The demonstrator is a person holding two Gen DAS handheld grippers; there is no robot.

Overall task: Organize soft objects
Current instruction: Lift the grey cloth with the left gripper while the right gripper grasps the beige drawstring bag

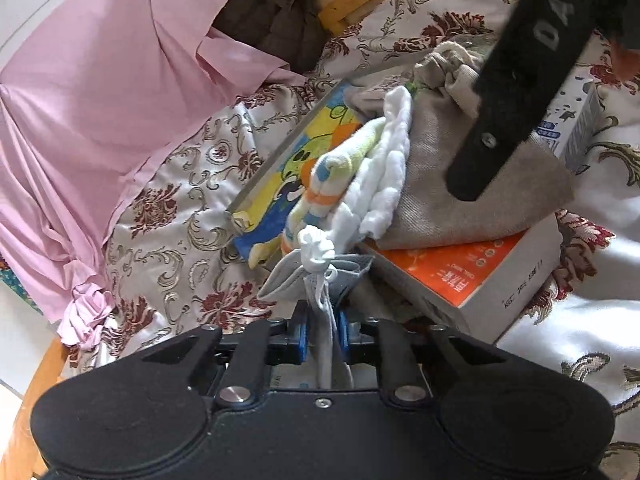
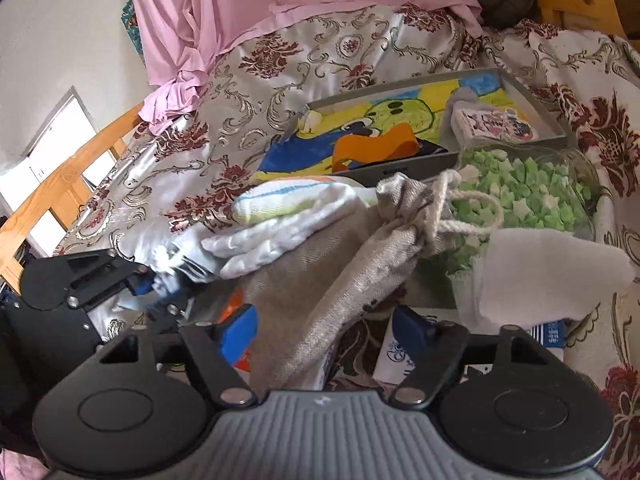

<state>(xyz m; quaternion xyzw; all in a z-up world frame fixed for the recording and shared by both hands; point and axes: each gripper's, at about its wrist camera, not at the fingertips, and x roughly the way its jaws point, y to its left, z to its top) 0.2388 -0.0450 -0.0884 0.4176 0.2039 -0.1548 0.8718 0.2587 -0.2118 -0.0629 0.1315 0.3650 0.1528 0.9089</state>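
Observation:
A small light-grey cloth pouch (image 1: 320, 276) with a white knotted cord hangs from my left gripper (image 1: 323, 328), whose blue pads are shut on its fabric. In the right wrist view that gripper (image 2: 160, 292) sits at the left, still pinching the grey pouch (image 2: 188, 264). A striped towel (image 1: 332, 184) and a white fluffy cloth (image 1: 388, 168) lie against a beige drawstring bag (image 1: 460, 184). My right gripper (image 2: 326, 326) straddles the beige bag (image 2: 320, 280); its pads stand apart from the cloth, open. One right finger (image 1: 500, 120) crosses above the bag.
The bag rests on an orange book (image 1: 460, 276) on a floral bedspread (image 2: 240, 120). Behind are a shallow box with a colourful drawing (image 2: 400, 120), a glass jar of green paper stars (image 2: 540, 188), a white tissue (image 2: 540, 272), a pink sheet (image 1: 100, 100) and a wooden bed rail (image 2: 72, 176).

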